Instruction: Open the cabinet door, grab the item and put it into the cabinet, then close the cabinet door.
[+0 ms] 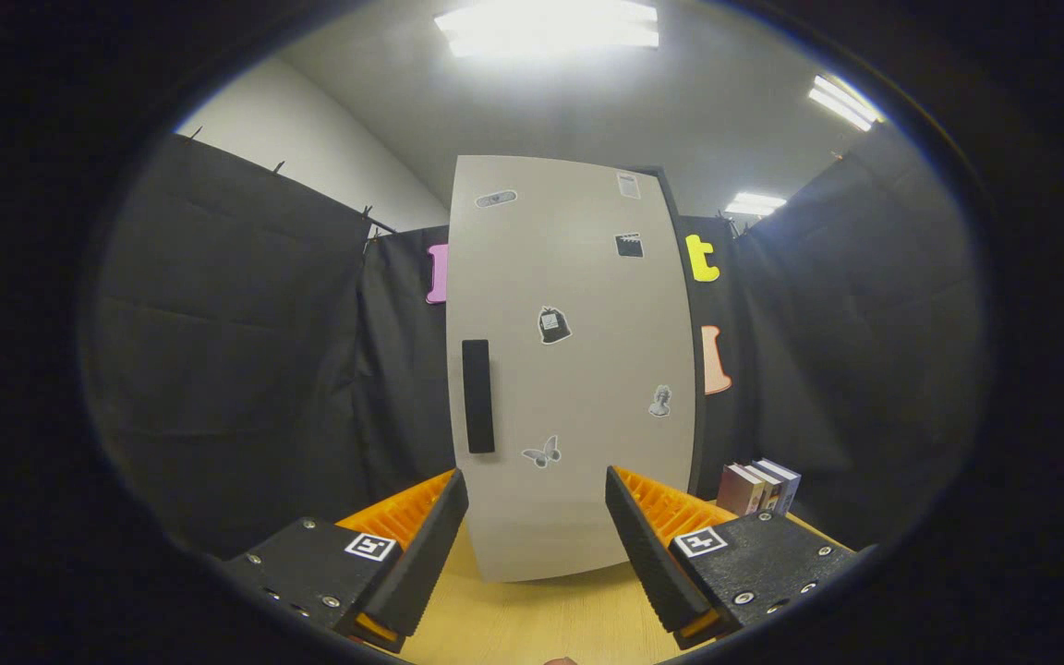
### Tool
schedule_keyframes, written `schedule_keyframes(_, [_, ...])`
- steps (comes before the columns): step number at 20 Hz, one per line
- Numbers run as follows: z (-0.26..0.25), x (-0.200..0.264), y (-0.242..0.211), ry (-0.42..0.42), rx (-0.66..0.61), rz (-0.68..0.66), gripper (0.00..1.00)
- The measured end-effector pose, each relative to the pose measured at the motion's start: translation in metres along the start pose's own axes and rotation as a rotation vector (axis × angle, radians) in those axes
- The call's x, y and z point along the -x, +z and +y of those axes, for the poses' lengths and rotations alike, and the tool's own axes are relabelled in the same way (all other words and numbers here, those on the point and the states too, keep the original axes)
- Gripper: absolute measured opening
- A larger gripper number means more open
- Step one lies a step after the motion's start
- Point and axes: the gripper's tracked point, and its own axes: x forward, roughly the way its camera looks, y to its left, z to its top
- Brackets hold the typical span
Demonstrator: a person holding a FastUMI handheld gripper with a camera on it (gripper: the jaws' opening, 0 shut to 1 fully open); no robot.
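- Right now the gripper [537,517] faces the cabinet [574,369], and its jaws are wide apart with nothing between them.
- The cabinet stands on the desk [532,619], just ahead of the jaws, and its door is shut flat.
- A dark handle [477,395] runs up and down near the door's left edge. I think the door swings open from that side, so that is the spot to grab.
- The jaws are probably open so they can slide around the handle.
- Some small boxes [759,487] stand upright on the desk, just right of the cabinet. They look like the item to put inside, and they wait close by so the trip is short.
- Little stickers [553,325] dot the door.
- Opening the door is not yet done, so the job looks to be at its start.
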Motion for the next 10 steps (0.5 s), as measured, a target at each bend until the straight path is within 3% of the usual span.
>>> schedule_keyframes(10, [-0.012, 0.045, -0.038, -0.058, -0.029, -0.008, 0.93])
